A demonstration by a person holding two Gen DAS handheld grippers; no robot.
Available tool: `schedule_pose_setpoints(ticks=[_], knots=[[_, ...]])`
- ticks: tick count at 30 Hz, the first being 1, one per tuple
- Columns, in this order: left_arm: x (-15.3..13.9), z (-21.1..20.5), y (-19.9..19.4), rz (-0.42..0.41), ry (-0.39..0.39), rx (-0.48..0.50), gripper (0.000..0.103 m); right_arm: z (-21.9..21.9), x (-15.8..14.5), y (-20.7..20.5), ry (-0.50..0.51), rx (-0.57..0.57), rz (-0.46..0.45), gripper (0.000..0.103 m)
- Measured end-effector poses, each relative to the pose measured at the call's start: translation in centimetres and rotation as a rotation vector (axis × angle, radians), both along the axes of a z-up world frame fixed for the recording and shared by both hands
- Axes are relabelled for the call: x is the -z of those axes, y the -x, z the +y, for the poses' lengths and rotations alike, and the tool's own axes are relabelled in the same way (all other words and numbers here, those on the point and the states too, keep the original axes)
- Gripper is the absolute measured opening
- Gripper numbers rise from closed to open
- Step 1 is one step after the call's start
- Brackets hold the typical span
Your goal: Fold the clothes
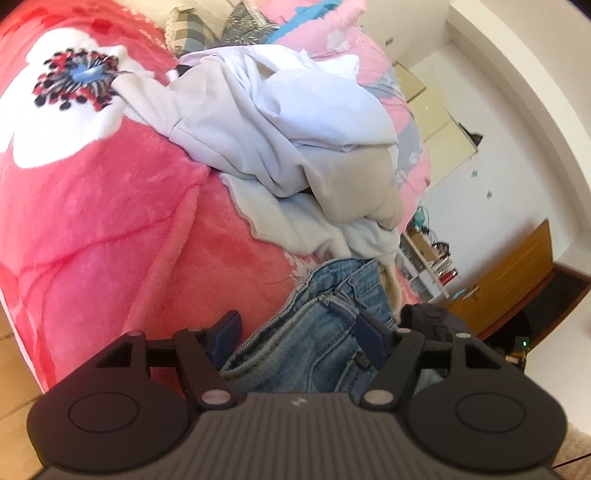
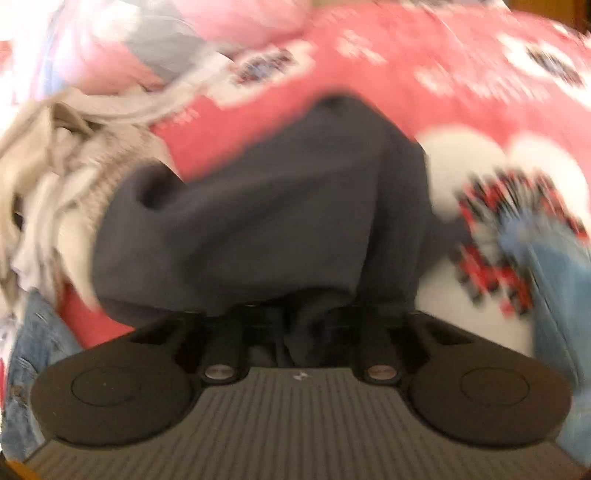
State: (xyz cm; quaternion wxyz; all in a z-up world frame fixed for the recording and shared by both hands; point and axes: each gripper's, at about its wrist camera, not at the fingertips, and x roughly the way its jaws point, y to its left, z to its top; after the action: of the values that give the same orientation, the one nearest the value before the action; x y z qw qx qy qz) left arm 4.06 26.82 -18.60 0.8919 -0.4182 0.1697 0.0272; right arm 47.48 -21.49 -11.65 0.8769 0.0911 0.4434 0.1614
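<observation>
Blue jeans lie crumpled on the red flowered blanket, waistband toward me. My left gripper stands open around that waistband, and its left finger is clear of the cloth. Beyond the jeans sits a heap of pale clothes. In the blurred right wrist view a dark grey garment hangs from my right gripper, which is shut on its edge; the cloth hides the fingertips. Denim shows at the right edge of that view, and the pale heap is at the left.
Pillows and a pink quilt lie at the head of the bed. Past the bed's right side stand a white shelf and a wooden door. Tiled floor shows at lower left.
</observation>
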Motion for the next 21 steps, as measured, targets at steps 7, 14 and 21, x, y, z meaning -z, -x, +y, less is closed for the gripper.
schedule_pose_setpoints(ticks=[7,14,21], knots=[[-0.3,-0.5,0.1,0.005,-0.027,-0.01,0.07,5.9,-12.9,-5.9,-0.122,-0.047,-0.363,0.009],[-0.2,-0.3,0.2,0.001,-0.017,0.002,0.07,9.7,-18.8,-7.8,-0.095,0.013,-0.556,0.081],[-0.3,0.7,0.8,0.009,0.024,0.062,0.07,10.7,-12.3,-0.8,-0.12,-0.277,-0.267,0.085]])
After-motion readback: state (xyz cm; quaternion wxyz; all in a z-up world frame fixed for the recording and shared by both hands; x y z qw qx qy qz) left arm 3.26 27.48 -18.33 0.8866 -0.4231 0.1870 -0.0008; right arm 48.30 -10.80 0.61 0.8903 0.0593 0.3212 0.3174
